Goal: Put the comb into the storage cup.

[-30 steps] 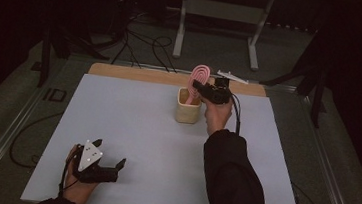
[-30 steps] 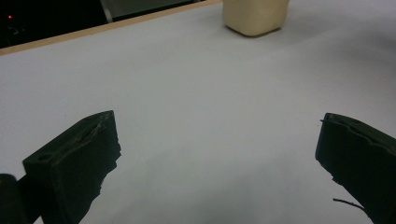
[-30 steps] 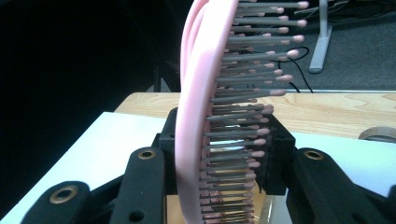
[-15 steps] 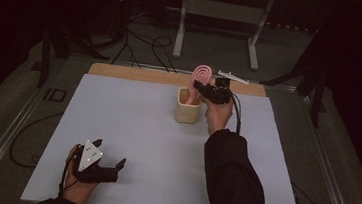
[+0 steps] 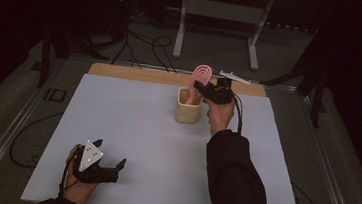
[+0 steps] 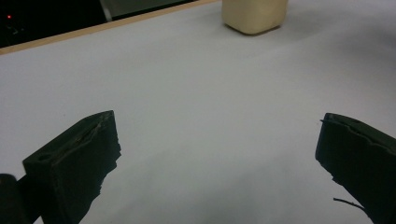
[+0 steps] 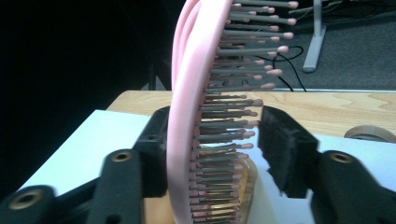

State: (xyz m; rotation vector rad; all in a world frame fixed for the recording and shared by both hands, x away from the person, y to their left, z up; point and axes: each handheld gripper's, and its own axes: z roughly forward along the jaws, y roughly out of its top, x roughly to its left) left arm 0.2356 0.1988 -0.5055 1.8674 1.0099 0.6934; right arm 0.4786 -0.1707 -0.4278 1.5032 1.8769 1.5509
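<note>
Both hands sit where they sat a second ago; right gripper [image 7: 212,140] jaws have just been opening, pink hairbrush [image 5: 201,77] between them, pads now off it. Hairbrush stands handle-down in cream cup [image 5: 188,111] at the white table's [image 5: 132,122] far side. Oval head, grey pink-tipped bristles. Left gripper [image 6: 215,154] gapes wide, empty, near edge.

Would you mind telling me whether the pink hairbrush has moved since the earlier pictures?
No. The pink hairbrush stands in the beige cup as before, though the right gripper has just been opening its jaws around it.
</note>
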